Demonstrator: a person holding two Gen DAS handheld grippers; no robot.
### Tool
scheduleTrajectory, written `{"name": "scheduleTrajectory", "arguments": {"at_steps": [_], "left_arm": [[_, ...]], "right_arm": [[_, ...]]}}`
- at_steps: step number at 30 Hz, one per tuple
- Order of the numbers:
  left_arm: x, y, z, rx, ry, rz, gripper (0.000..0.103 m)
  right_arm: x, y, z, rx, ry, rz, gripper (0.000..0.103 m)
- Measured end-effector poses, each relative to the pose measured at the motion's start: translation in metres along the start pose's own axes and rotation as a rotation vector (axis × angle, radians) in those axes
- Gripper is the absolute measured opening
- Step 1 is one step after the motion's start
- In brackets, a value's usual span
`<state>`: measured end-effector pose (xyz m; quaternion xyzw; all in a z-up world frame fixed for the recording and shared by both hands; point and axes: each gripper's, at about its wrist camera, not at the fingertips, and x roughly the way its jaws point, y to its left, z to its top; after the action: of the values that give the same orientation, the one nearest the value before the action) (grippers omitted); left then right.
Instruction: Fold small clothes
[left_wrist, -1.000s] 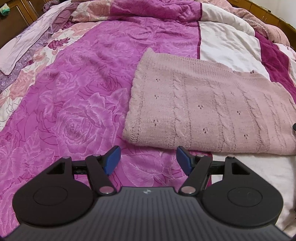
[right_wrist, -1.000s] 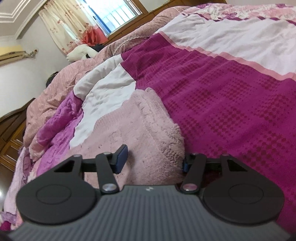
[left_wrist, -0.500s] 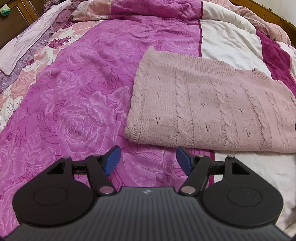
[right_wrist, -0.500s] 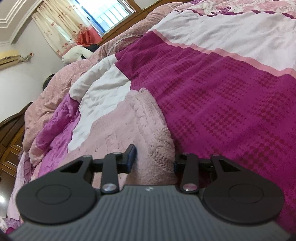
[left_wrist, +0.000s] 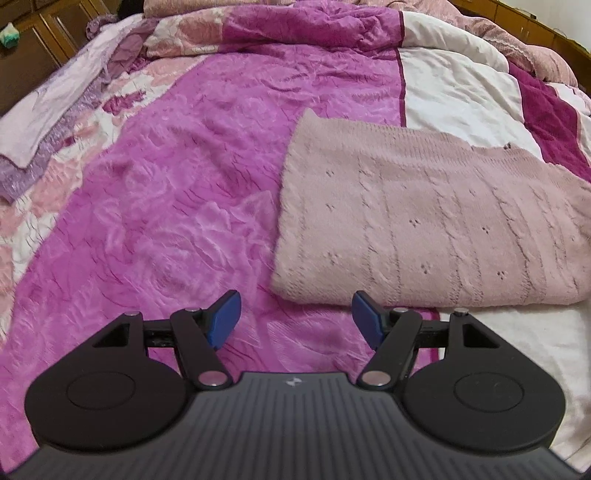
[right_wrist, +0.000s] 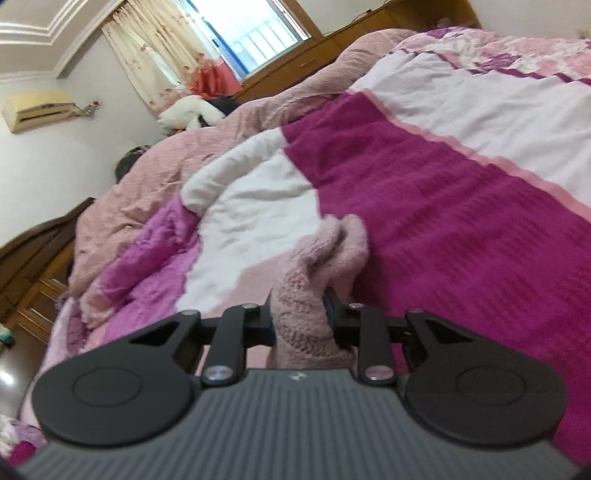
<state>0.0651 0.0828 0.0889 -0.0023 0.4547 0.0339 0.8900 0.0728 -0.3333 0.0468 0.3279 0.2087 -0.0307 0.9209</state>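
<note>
A pale pink cable-knit sweater (left_wrist: 424, 229) lies folded on the bed, its near left corner just beyond my left gripper (left_wrist: 293, 317). That gripper hangs over the magenta rose-patterned quilt (left_wrist: 166, 206), open, nothing between its blue pads. In the right wrist view my right gripper (right_wrist: 299, 314) has its jaws closing on a bunched edge of the same pink sweater (right_wrist: 306, 295). Both pads press the knit, and the pinched fold is raised off the bed.
The bed carries a dark magenta and white blanket (right_wrist: 461, 184) and a rumpled pink duvet (right_wrist: 166, 158) at its far side. Lilac clothes (left_wrist: 48, 103) lie at the left edge by wooden cabinets (left_wrist: 44, 40). A window with curtains (right_wrist: 236, 33) is beyond the bed.
My right gripper's jaws have narrowed onto the sweater's edge and risen, lifting the knit into a bunched fold. The sweater's far right part has shifted slightly in the left view. My left gripper stays put.
</note>
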Motion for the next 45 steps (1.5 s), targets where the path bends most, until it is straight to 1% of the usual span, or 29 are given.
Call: {"name": "scheduleTrajectory", "arguments": {"at_steps": [5, 10, 15, 20, 22, 25, 27, 29, 31, 33, 35, 39, 42, 45], "left_arm": [[-0.014, 0.022, 0.013, 0.005, -0.04, 0.016, 0.073], [-0.017, 0.046, 0.019, -0.013, -0.052, 0.044, 0.073], [-0.017, 0.067, 0.019, -0.041, -0.046, 0.03, 0.073], [-0.018, 0.081, 0.018, -0.065, -0.058, 0.031, 0.073], [-0.017, 0.086, 0.018, -0.078, -0.057, 0.031, 0.073], [-0.014, 0.092, 0.015, -0.093, -0.051, 0.033, 0.073], [-0.013, 0.097, 0.012, -0.104, -0.048, 0.032, 0.073], [-0.01, 0.101, 0.01, -0.114, -0.044, 0.026, 0.073], [-0.008, 0.107, 0.007, -0.126, -0.039, 0.021, 0.073], [-0.006, 0.111, 0.006, -0.134, -0.039, 0.018, 0.073], [-0.005, 0.116, 0.005, -0.142, -0.04, 0.013, 0.073], [-0.002, 0.126, 0.005, -0.163, -0.045, 0.002, 0.073], [0.001, 0.133, 0.004, -0.181, -0.045, -0.006, 0.073], [0.003, 0.138, 0.003, -0.194, -0.039, -0.008, 0.073]], "right_arm": [[0.003, 0.019, 0.008, 0.086, 0.009, 0.054, 0.025], [0.004, 0.051, 0.006, 0.08, 0.003, 0.1, 0.025], [0.009, 0.095, 0.002, 0.016, 0.006, 0.156, 0.025], [0.01, 0.141, -0.007, -0.002, 0.021, 0.256, 0.025], [0.013, 0.162, -0.019, -0.04, 0.043, 0.298, 0.025], [0.022, 0.193, -0.048, -0.144, 0.096, 0.331, 0.025], [0.033, 0.208, -0.073, -0.215, 0.153, 0.34, 0.025], [0.047, 0.218, -0.099, -0.276, 0.214, 0.332, 0.025], [0.061, 0.219, -0.123, -0.297, 0.291, 0.31, 0.024], [0.072, 0.214, -0.138, -0.294, 0.343, 0.297, 0.024], [0.074, 0.213, -0.144, -0.292, 0.35, 0.301, 0.024], [0.069, 0.219, -0.134, -0.299, 0.339, 0.308, 0.024], [0.06, 0.23, -0.13, -0.336, 0.307, 0.32, 0.024], [0.061, 0.238, -0.139, -0.386, 0.315, 0.316, 0.024]]}}
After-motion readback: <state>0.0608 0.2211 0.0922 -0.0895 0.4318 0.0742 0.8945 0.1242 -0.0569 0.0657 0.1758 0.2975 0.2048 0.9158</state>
